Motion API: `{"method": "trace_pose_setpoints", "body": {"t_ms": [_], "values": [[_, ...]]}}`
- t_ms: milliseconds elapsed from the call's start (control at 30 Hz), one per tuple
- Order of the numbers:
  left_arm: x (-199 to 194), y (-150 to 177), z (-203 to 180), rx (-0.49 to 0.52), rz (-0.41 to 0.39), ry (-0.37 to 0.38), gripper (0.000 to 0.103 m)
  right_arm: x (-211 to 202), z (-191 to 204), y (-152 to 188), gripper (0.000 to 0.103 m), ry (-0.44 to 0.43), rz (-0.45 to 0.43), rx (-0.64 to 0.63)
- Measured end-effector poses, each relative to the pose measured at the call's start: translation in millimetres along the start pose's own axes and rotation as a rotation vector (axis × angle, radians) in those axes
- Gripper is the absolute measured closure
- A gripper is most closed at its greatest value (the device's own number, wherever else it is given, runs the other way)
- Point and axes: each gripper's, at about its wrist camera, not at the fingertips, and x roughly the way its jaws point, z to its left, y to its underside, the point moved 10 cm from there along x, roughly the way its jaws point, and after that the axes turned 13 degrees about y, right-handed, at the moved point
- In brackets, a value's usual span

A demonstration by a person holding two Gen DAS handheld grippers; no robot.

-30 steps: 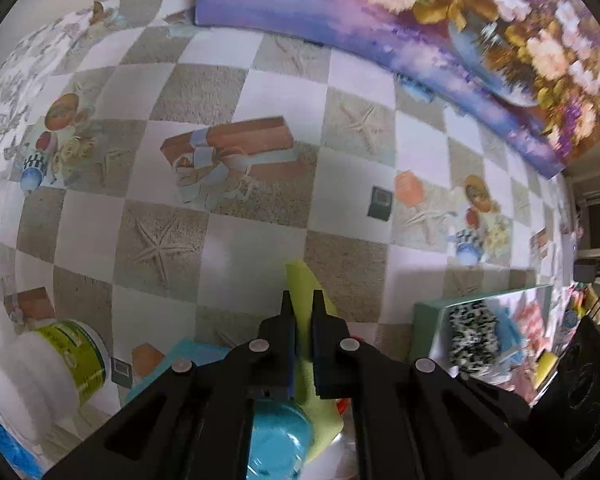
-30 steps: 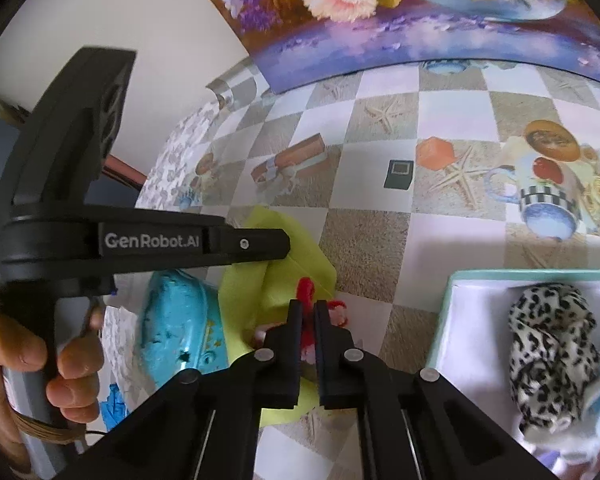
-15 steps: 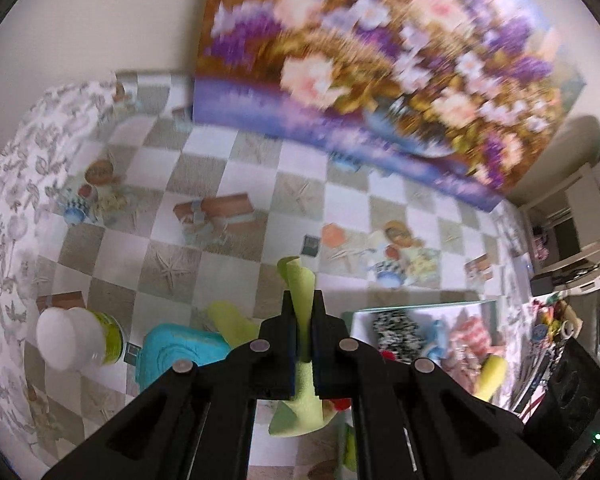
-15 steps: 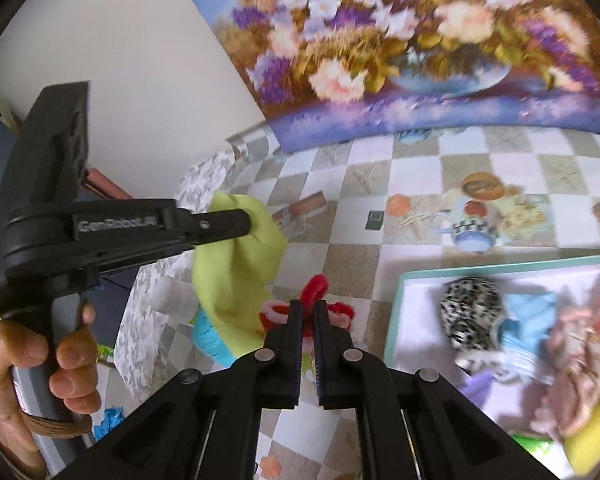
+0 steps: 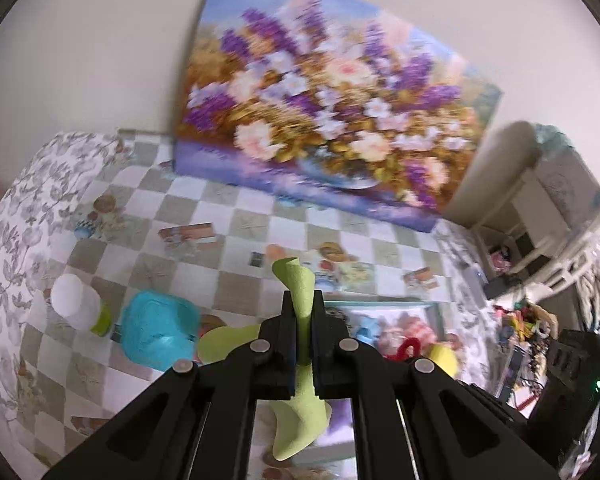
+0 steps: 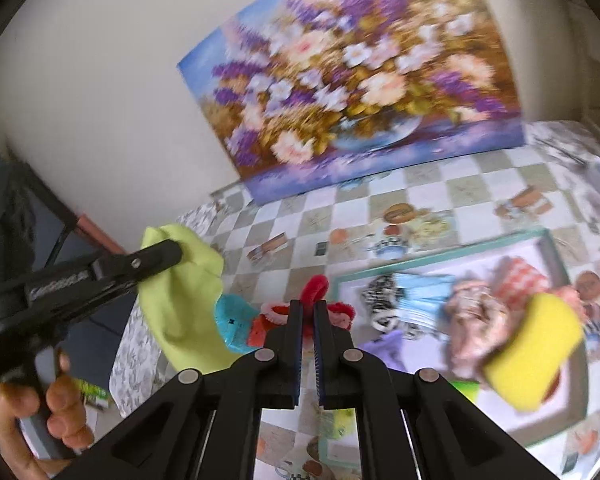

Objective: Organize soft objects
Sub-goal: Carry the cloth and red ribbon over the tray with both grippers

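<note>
Your left gripper (image 5: 304,312) is pinching the lime-green cloth (image 5: 298,288): one corner stands up past the fingertips and the rest hangs below them. Your right gripper (image 6: 308,312) is pressed together on the red fuzzy thing (image 6: 315,286), whose loop shows just beyond its tips. The teal-rimmed tray (image 6: 440,254) with the other soft pieces, among them the yellow sponge (image 6: 534,346), lies ahead and to the right of the right gripper, below it. Both pieces seem lifted free of the table. I think you should carry each one fully over the tray rim before you let go, and lower it first, so the hanging cloth does not drag the blue object (image 5: 158,330) at the left.
</note>
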Motion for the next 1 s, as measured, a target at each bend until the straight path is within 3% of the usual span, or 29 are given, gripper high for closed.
{"method": "trace_pose_setpoints", "body": {"t_ms": [233,467,700,1000], "values": [[10,36,-46,0.029,-0.016,0.078,0.098,-30,-40,10,0.098,0.058,-0.046,0.070],[39,72,-65,-0.004,0.017,0.138,0.098,-45,-78,18,0.098,0.203,-0.085,0.057],[73,94,-62,-0.038,0.093,0.177,0.098,-24,-95,28,0.097,0.266,-0.018,0.032],[109,108,-41,-0.060,0.162,0.142,0.098,31,-107,63,0.097,0.292,0.167,0.030]]}}
